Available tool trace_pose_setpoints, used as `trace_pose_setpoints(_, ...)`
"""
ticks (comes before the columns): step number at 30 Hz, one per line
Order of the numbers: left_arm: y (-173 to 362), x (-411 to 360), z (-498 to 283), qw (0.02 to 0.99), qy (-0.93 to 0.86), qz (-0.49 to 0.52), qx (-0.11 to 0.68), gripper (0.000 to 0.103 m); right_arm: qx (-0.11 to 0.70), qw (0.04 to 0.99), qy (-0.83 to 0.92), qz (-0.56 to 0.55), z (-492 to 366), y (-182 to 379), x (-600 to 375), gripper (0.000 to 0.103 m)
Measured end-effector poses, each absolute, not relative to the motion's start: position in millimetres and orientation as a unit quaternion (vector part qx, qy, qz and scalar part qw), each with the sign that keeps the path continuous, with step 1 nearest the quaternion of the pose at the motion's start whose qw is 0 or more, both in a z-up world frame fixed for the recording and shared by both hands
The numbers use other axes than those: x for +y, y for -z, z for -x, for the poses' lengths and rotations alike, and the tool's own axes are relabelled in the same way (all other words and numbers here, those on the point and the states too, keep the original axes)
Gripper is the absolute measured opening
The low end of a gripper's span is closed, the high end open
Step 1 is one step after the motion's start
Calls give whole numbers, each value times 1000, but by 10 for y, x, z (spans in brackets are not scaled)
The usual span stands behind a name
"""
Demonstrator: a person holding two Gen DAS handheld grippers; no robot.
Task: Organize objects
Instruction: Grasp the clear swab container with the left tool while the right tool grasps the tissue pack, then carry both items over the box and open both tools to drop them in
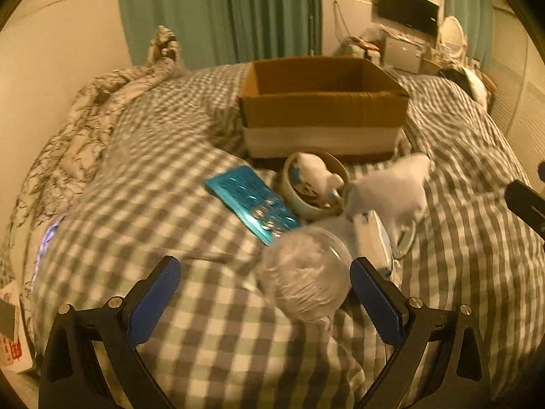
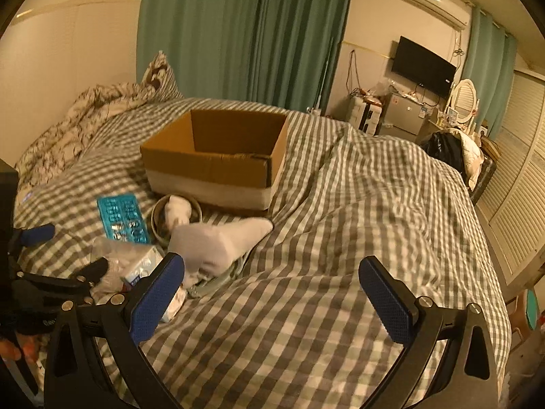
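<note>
An open cardboard box [image 1: 323, 119] [image 2: 211, 160] stands on the checked bed. In front of it lie a teal blister pack [image 1: 250, 204] [image 2: 122, 218], a bowl [image 1: 294, 201] [image 2: 157, 220] with a white sock in it, a white sock [image 1: 391, 187] [image 2: 218, 242], a small white packet [image 1: 373, 242] [image 2: 143, 267] and a clear plastic cup [image 1: 306, 272]. My left gripper [image 1: 265, 283] is open, the cup just inside its right finger. My right gripper [image 2: 272, 283] is open and empty over the bedcover, right of the pile.
A crumpled patterned duvet [image 1: 85, 126] lies along the wall at the left. Green curtains [image 2: 245, 34] hang behind the bed. A TV [image 2: 422, 64], a small fridge and a mirror stand at the far right. Louvred doors [image 2: 517, 187] line the right side.
</note>
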State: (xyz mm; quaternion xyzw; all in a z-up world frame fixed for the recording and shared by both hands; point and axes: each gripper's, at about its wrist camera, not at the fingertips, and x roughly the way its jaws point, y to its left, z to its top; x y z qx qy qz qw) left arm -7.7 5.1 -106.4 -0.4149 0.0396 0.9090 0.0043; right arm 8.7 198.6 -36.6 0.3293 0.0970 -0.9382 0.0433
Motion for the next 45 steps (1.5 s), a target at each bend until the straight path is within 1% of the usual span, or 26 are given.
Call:
trace_pose_setpoints(4, 1162, 166, 122, 31, -905, 419, 67, 101, 101, 45, 934, -341, -57, 443, 1959, 103)
trace_pose_setpoints(5, 1194, 182, 155, 38, -904, 420, 67, 99, 101, 44, 932, -344, -44, 467, 1954, 103)
trace_pose_setpoints(6, 1230, 188, 191, 48, -902, 424, 65, 88, 102, 44, 931, -347, -26, 484, 1951, 103)
trace_pose_setpoints(7, 1255, 191, 211, 66, -901, 426, 57, 73, 103, 44, 930, -351, -15, 506, 1939, 103)
trace_pose_setpoints(8, 1266, 191, 220, 84, -900, 425, 47, 72, 105, 45, 929, -353, -10, 523, 1924, 103)
trace_pose_setpoints(12, 1217, 200, 175, 90, -902, 420, 51, 72, 114, 48, 926, -358, -18, 562, 1857, 103)
trace_pose_setpoints(14, 1117, 115, 154, 90, -904, 417, 30, 72, 116, 52, 924, -360, -26, 572, 1814, 103)
trace_pose_setpoints(17, 889, -20, 109, 77, -916, 393, 15, 72, 121, 64, 922, -363, -60, 593, 1702, 103)
trace_pose_setpoints(20, 660, -157, 64, 49, -929, 366, 21, 72, 131, 87, 915, -371, -84, 655, 1531, 103)
trace_pose_setpoints(23, 574, -243, 51, 25, -934, 354, 35, 72, 149, 123, 902, -386, -72, 807, 1249, 102)
trace_pose_setpoints(24, 563, -270, 53, 19, -935, 352, 35, 72, 155, 131, 897, -393, -51, 874, 1162, 100)
trace_pose_setpoints(26, 557, -330, 61, 10, -934, 355, 24, 72, 173, 143, 886, -405, -7, 1041, 992, 92)
trace_pose_setpoints(27, 558, -350, 72, 6, -934, 358, 22, 71, 184, 146, 882, -409, 17, 1121, 919, 91)
trace_pose_setpoints(28, 553, -368, 74, 0, -934, 357, 24, 71, 192, 147, 878, -413, 35, 1200, 854, 87)
trace_pose_setpoints(30, 537, -418, 78, 4, -934, 356, 19, 71, 181, 151, 869, -435, 145, 1341, 831, 81)
trace_pose_setpoints(32, 524, -435, 77, 7, -935, 354, 16, 71, 193, 145, 860, -449, 208, 1466, 810, 71)
trace_pose_setpoints(33, 522, -441, 77, 7, -935, 353, 18, 71, 193, 148, 858, -452, 210, 1494, 809, 69)
trace_pose_setpoints(34, 530, -439, 81, 8, -935, 353, 18, 71, 194, 150, 856, -455, 208, 1521, 809, 60)
trace_pose_setpoints(35, 529, -446, 89, 8, -935, 354, 16, 71, 193, 156, 854, -458, 207, 1548, 811, 55)
trace_pose_setpoints(41, 520, -476, 26, 6, -937, 349, 8, 71, 171, 160, 867, -440, 132, 1426, 950, 48)
trace_pose_setpoints(45, 428, -466, -10, 2, -941, 338, 6, 71, 167, 154, 888, -400, -3, 1124, 1079, 45)
